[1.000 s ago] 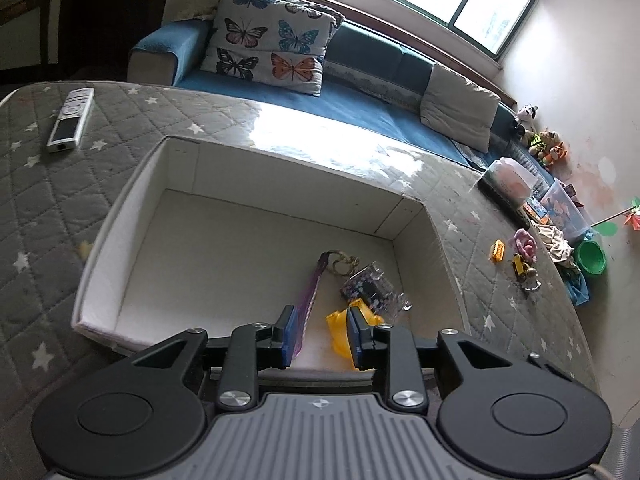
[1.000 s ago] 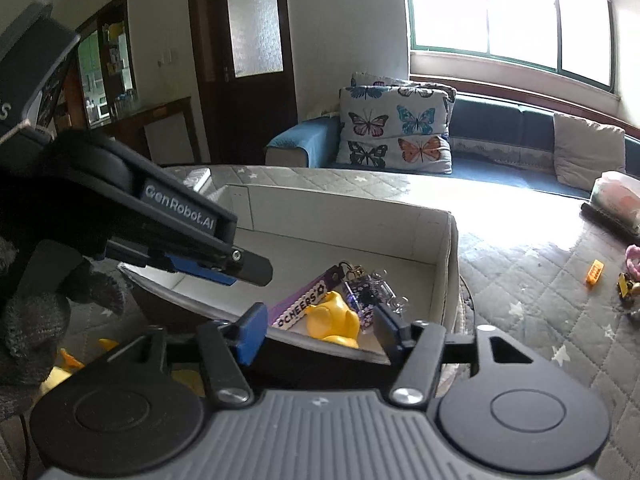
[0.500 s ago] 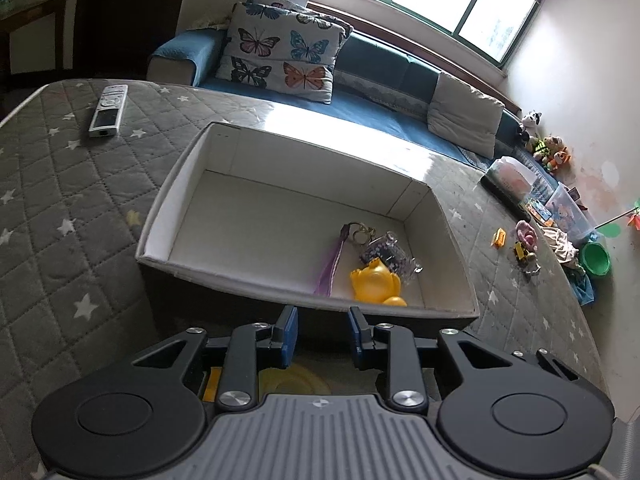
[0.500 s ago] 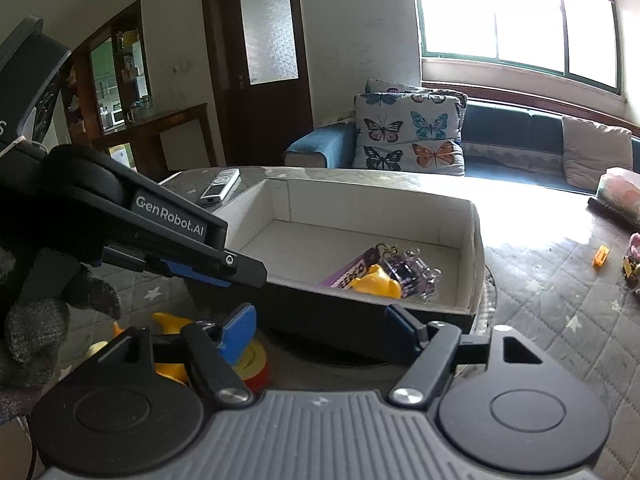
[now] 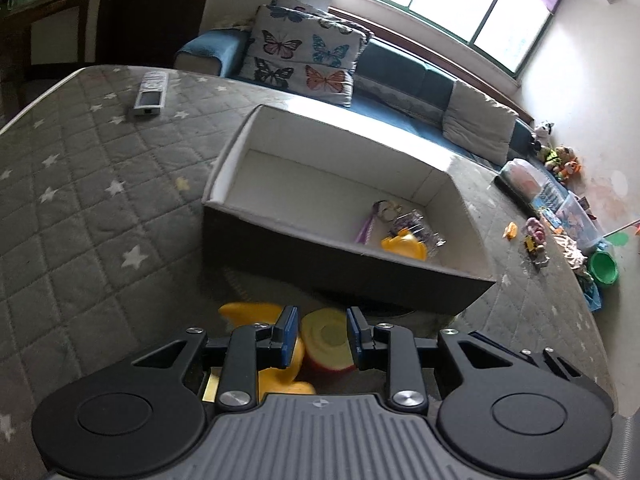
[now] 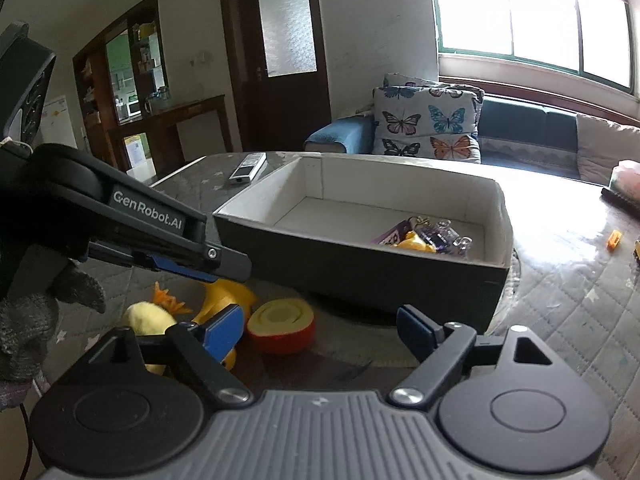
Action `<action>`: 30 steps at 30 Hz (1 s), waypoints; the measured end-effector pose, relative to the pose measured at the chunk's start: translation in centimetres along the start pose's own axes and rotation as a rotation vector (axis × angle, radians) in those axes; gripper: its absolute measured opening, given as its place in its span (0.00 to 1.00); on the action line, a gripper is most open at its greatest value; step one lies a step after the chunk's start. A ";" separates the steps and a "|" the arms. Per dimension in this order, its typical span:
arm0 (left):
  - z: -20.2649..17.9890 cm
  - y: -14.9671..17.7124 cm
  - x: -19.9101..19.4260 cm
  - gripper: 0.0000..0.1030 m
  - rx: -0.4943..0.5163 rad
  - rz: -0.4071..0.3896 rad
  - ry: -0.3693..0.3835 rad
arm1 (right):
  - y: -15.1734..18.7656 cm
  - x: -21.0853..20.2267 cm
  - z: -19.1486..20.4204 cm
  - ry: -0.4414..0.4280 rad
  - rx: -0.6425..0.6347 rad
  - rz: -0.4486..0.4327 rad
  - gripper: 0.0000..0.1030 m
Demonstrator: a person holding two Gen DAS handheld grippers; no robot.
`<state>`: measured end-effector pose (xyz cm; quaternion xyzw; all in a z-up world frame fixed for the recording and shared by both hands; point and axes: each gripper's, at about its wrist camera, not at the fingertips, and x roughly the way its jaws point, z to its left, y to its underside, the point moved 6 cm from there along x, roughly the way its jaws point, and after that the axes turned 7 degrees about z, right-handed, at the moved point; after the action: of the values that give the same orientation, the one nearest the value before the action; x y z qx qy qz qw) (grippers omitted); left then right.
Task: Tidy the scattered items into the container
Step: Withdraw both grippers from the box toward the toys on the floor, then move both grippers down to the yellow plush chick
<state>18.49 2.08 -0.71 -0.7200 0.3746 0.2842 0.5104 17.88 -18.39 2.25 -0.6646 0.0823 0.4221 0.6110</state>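
Left gripper (image 5: 318,336): fingers parted, bracketing the red-and-yellow toy slice (image 5: 326,340) on the worktop (image 5: 80,200), short of the box (image 5: 344,276).
Grasp tip: close squarely on its rim.
Right gripper (image 6: 320,326): fingers spread wide, empty.

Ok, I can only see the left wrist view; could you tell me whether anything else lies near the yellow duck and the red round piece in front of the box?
Observer: Yes. A fluffy pale-yellow toy with an orange tuft lies left of the yellow duck.
Operator: Thank you. Is the right claw holding anything?
Observer: No. The right claw is wide open and empty, low in front of the box.
Operator: Is my left claw touching the red piece?
Observer: It seems not. Seen side-on, the left claw hangs over the duck, above the red round piece.
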 end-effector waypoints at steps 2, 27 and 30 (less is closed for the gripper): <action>0.5 0.4 -0.2 0.29 -0.009 0.001 0.001 | 0.3 0.0 0.4 -0.007 -0.003 0.001 0.84; 5.7 3.2 -4.1 0.29 -0.135 -0.071 -0.018 | 2.9 -0.1 8.0 -0.140 -0.129 0.033 0.88; 6.2 3.4 -4.3 0.29 -0.150 -0.078 -0.017 | 3.2 -0.2 9.2 -0.160 -0.149 0.038 0.88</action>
<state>13.07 8.37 -1.06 -0.7677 0.3199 0.2975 0.4689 11.54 -11.15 0.95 -0.6709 0.0142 0.4900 0.5563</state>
